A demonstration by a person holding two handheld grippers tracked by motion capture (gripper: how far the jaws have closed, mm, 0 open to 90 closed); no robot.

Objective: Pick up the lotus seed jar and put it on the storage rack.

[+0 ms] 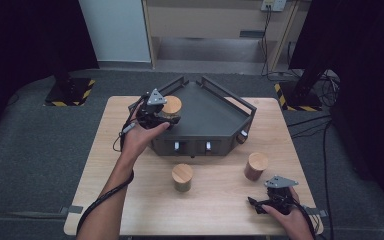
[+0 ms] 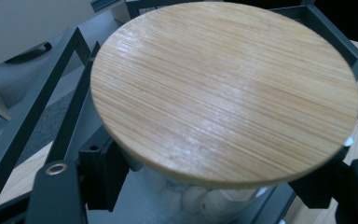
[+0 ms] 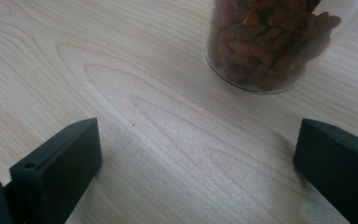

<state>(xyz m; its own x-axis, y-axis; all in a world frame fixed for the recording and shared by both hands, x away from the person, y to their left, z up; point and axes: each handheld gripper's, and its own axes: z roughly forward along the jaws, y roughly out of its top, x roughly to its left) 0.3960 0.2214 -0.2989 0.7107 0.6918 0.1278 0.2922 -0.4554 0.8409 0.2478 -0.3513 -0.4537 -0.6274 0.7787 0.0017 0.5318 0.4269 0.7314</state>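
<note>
Jar handling is in progress at a light wooden table (image 1: 130, 210). The left gripper (image 1: 161, 116) is clamped on a glass jar (image 1: 171, 111) with a round wooden lid (image 2: 223, 88); in the left gripper view the two black jaws press against the glass wall just below the lid, one on each side. The held jar sits at the left front corner of a dark metal tray (image 1: 215, 117) with raised rails, over the tray floor; whether its base touches the floor cannot be told.

The right gripper (image 1: 275, 200) rests near the table's front right corner with its jaws wide apart and nothing between them. Just ahead of it stands a jar of reddish-brown pieces (image 3: 270, 42), upright on the table. A third jar (image 1: 182, 177) stands in front of the tray, well apart from both grippers.
</note>
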